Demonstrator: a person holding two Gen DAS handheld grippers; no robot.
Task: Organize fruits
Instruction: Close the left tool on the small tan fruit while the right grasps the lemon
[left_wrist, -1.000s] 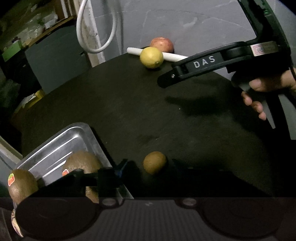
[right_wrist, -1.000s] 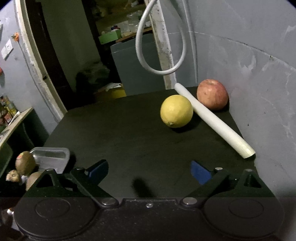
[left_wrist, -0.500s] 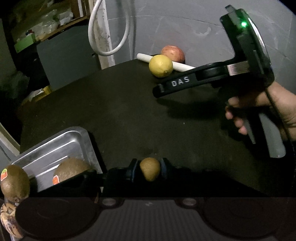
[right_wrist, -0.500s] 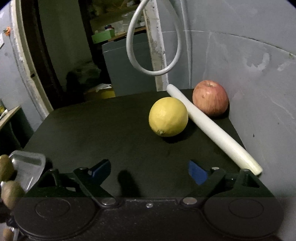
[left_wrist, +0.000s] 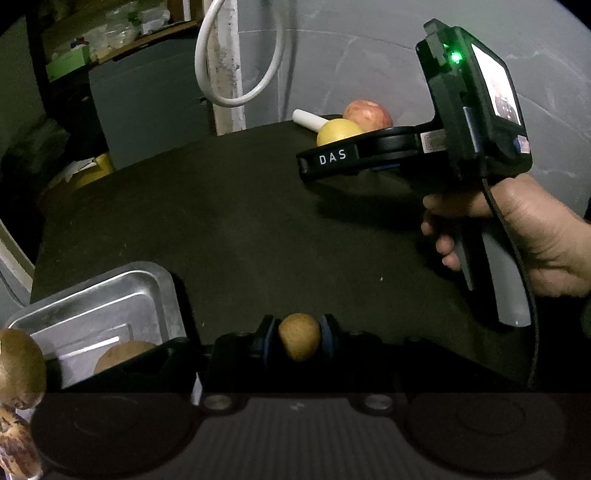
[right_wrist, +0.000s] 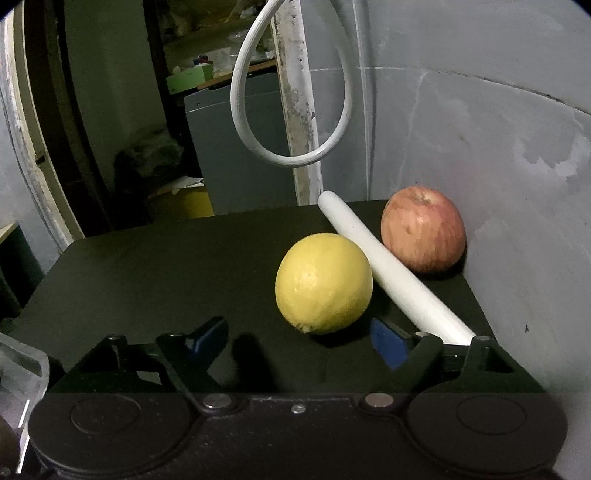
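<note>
My left gripper (left_wrist: 299, 334) is shut on a small brown kiwi (left_wrist: 299, 336), its blue pads pressing both sides of the fruit just above the black table. Beside it at the lower left a metal tray (left_wrist: 147, 280) holds more kiwis (left_wrist: 122, 354). My right gripper (right_wrist: 297, 338) hovers just short of a yellow lemon (right_wrist: 323, 282); its jaws are closing, with the lemon ahead of the pads and not touched. Behind the lemon lie a white cylinder (right_wrist: 388, 273) and a red apple (right_wrist: 423, 234) against the wall. In the left wrist view a hand (left_wrist: 535, 236) holds the right gripper near the lemon (left_wrist: 338, 131).
The black table (left_wrist: 240, 221) ends at a grey wall (right_wrist: 498, 147) on the right and back. A white hose loop (right_wrist: 291, 92) hangs above the far edge beside a white post. A grey cabinet and shelves stand beyond the table. The tray's corner (right_wrist: 22, 369) shows at the lower left.
My left gripper closed on the kiwi, which lay free on the table before. My right gripper moved toward the lemon, which now looks larger, and its jaws narrowed a little.
</note>
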